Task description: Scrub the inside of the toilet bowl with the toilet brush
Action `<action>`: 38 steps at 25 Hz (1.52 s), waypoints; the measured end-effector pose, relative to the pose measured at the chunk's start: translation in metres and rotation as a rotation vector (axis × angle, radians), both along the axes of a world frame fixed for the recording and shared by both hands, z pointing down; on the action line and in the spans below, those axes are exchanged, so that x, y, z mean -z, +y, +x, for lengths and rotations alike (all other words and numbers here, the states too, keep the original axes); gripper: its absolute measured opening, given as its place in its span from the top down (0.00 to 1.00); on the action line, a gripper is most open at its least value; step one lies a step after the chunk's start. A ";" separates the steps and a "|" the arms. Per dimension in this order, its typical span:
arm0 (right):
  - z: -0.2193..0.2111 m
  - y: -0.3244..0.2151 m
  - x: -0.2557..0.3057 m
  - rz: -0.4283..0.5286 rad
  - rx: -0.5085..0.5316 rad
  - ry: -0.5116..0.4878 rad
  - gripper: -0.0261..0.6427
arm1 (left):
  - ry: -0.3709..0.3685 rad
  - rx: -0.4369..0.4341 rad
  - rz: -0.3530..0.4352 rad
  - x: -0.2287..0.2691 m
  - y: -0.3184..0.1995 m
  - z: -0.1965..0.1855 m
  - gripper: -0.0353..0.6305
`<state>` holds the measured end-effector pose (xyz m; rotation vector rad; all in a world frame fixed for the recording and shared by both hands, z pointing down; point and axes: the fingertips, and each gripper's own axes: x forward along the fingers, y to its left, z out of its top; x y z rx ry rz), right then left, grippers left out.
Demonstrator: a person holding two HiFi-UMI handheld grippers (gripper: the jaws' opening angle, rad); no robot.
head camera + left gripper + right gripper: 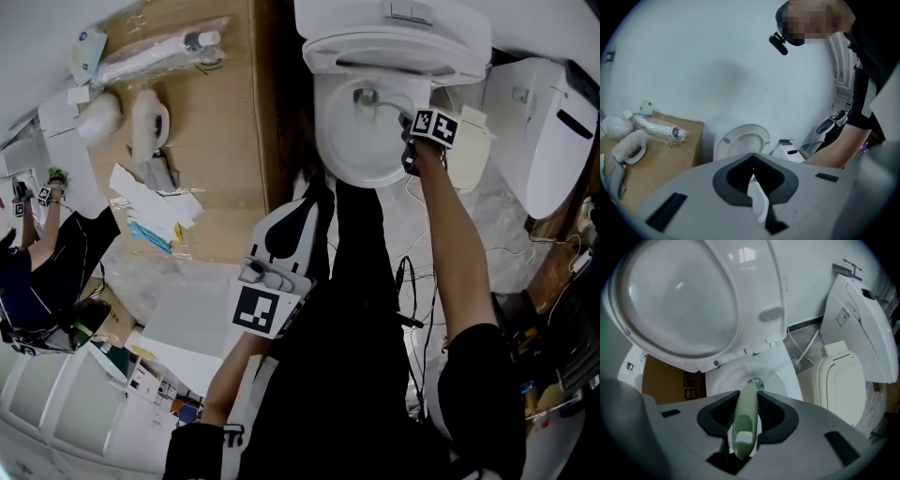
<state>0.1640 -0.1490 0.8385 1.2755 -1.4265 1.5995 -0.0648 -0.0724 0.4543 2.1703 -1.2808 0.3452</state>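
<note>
The white toilet stands at the top of the head view with its seat and lid raised. My right gripper hangs over the bowl's right rim, shut on the pale green handle of the toilet brush. The brush's far end reaches down into the bowl near the drain. My left gripper is held low in front of the toilet, well back from the bowl. In the left gripper view its jaws meet with nothing between them, pointing toward the toilet.
A cardboard box with wrapped items stands left of the toilet. A detached white seat unit and a beige lid lie to the right. Cables trail on the floor. Another person sits at the far left.
</note>
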 end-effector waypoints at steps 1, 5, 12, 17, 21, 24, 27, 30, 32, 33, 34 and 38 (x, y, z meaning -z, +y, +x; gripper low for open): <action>0.004 -0.002 0.000 0.000 0.003 0.006 0.77 | 0.008 0.002 0.014 0.000 0.000 0.002 0.93; 0.021 -0.003 0.001 -0.003 0.004 0.025 0.77 | 0.005 -0.002 -0.002 0.001 -0.004 0.010 0.94; 0.037 0.025 0.007 -0.032 -0.017 0.023 0.77 | 0.026 -0.028 0.014 0.007 0.002 0.020 0.93; 0.029 0.058 0.008 -0.050 -0.014 0.020 0.77 | 0.028 -0.049 0.018 0.011 0.011 0.016 0.94; 0.015 0.090 0.008 -0.072 -0.010 0.018 0.77 | 0.030 -0.058 0.024 0.013 0.020 0.005 0.94; 0.002 0.115 0.006 -0.097 -0.023 0.009 0.77 | 0.043 -0.066 0.028 0.015 0.028 -0.002 0.93; -0.015 0.133 0.005 -0.111 -0.054 -0.013 0.77 | 0.038 -0.069 0.025 0.013 0.036 -0.014 0.94; -0.033 0.142 0.005 -0.115 -0.093 -0.038 0.77 | 0.043 -0.067 0.035 0.015 0.038 -0.025 0.93; -0.042 0.145 0.007 -0.114 -0.127 -0.050 0.77 | 0.051 -0.066 0.035 0.015 0.042 -0.032 0.94; -0.045 0.146 0.008 -0.110 -0.149 -0.057 0.77 | 0.054 -0.065 0.035 0.015 0.044 -0.036 0.93; -0.048 0.146 0.011 -0.104 -0.172 -0.064 0.77 | 0.055 -0.064 0.038 0.015 0.045 -0.040 0.93; -0.050 0.141 0.029 -0.054 -0.205 -0.059 0.77 | 0.071 -0.065 0.068 0.023 0.047 -0.051 0.93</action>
